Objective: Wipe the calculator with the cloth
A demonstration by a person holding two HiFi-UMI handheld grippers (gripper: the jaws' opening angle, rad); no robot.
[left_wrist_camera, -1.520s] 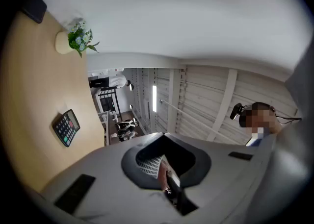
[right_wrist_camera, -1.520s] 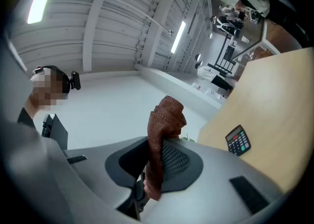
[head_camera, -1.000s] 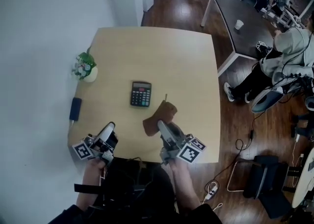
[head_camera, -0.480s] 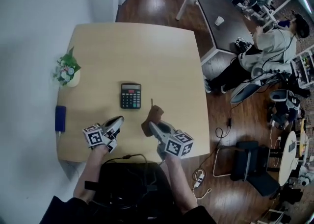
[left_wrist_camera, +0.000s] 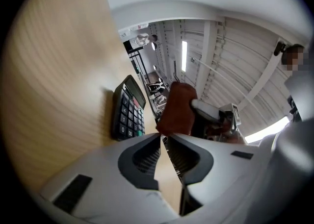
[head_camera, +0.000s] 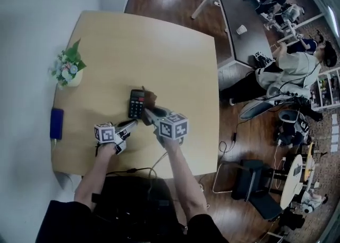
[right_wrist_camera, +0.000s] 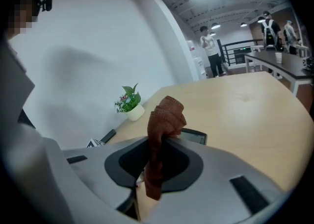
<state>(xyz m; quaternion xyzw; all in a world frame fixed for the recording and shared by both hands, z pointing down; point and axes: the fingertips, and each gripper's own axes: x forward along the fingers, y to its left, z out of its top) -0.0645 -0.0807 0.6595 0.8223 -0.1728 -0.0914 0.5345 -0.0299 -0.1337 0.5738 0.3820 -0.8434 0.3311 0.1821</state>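
The black calculator [head_camera: 136, 103] lies flat on the light wood table [head_camera: 175, 50]. My right gripper [head_camera: 151, 113] is shut on the brown cloth [head_camera: 150, 98], which hangs at the calculator's right edge. In the right gripper view the cloth [right_wrist_camera: 164, 120] sticks up from the jaws and covers part of the calculator [right_wrist_camera: 195, 136]. My left gripper [head_camera: 132, 125] sits low just in front of the calculator; its jaws have just been opening, stand a thin slit apart and hold nothing. The left gripper view shows the calculator [left_wrist_camera: 126, 115], the cloth [left_wrist_camera: 177, 109] and the right gripper [left_wrist_camera: 216, 114] ahead.
A small potted plant [head_camera: 67, 72] stands at the table's left edge, with a blue flat device [head_camera: 56, 123] nearer me on the same edge. A cable [head_camera: 155, 163] runs over the table's near edge. A person [head_camera: 289, 69] sits at a dark table [head_camera: 247, 29] to the right.
Both grippers have moved forward and down to the calculator. The right one has carried the cloth left to the calculator's right edge. The left one now sits at its near end.
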